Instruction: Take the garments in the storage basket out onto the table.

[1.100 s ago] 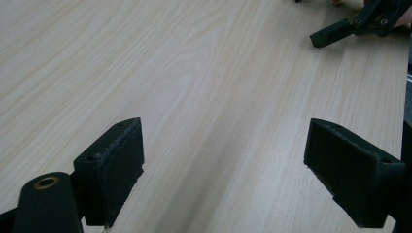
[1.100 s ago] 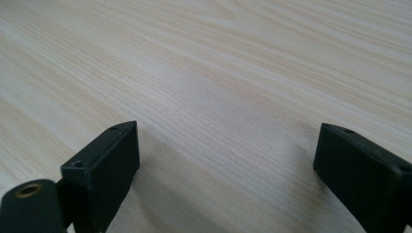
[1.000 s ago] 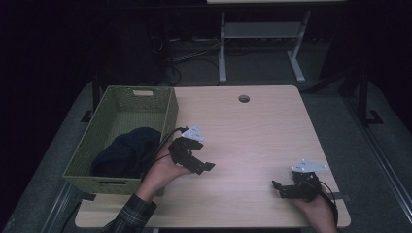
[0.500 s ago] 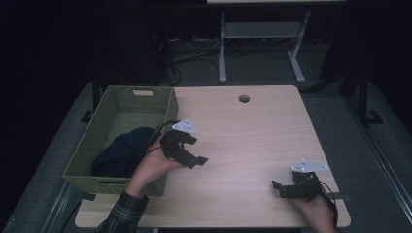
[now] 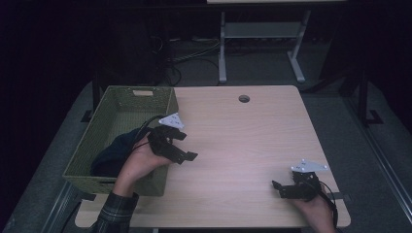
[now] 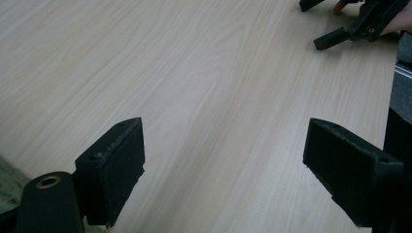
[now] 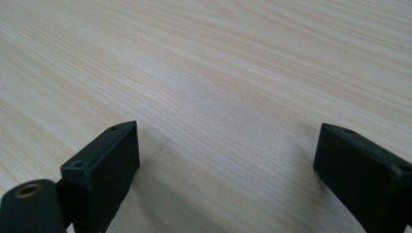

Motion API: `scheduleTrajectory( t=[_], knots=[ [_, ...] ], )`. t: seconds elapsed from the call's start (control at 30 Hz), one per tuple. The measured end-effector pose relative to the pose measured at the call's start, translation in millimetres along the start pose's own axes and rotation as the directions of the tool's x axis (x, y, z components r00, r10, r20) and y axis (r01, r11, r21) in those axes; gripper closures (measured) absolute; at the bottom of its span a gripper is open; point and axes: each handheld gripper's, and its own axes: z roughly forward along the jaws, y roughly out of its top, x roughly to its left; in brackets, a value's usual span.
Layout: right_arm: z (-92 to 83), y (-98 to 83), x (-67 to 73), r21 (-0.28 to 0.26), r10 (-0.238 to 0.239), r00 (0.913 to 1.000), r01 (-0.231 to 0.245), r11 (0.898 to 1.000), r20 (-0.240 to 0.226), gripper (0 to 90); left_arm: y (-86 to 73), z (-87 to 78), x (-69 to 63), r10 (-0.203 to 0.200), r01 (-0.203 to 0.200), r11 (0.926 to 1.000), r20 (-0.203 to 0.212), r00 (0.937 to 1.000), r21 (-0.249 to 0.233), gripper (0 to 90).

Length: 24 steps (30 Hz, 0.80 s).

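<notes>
My left gripper [image 5: 180, 145] hovers over the table [image 5: 243, 145] right beside the green basket [image 5: 116, 104], jaws spread wide with nothing between them. Dark cloth [image 5: 112, 153] lies inside the basket, bunched at its near end, probably a garment but too dark to tell. My right gripper [image 5: 286, 189] sits low at the near right corner of the table, jaws wide too and empty, well apart from the basket. Bare wood under both
</notes>
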Motion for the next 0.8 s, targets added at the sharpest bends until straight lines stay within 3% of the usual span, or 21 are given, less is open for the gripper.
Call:
scheduleTrajectory(
  t=[0.43, 0.8],
  knots=[
    [-0.1, 0.0, 0.0, 0.001, 0.0, 1.0, 0.0, 1.0, 0.0, 9.1, -8.9, -26.0, 10.9, -0.021, 0.02, 0.9996, -0.053, 0.9984, -0.018, 14.9],
    [0.0, 0.0, 0.0, 0.0, 0.0, 1.0, 0.0, 1.0, 0.0, 9.1, -20.2, -48.2, 22.7, -0.052, 0.049, 0.9983, -0.113, 0.9922, -0.029, 14.9]
  ],
)
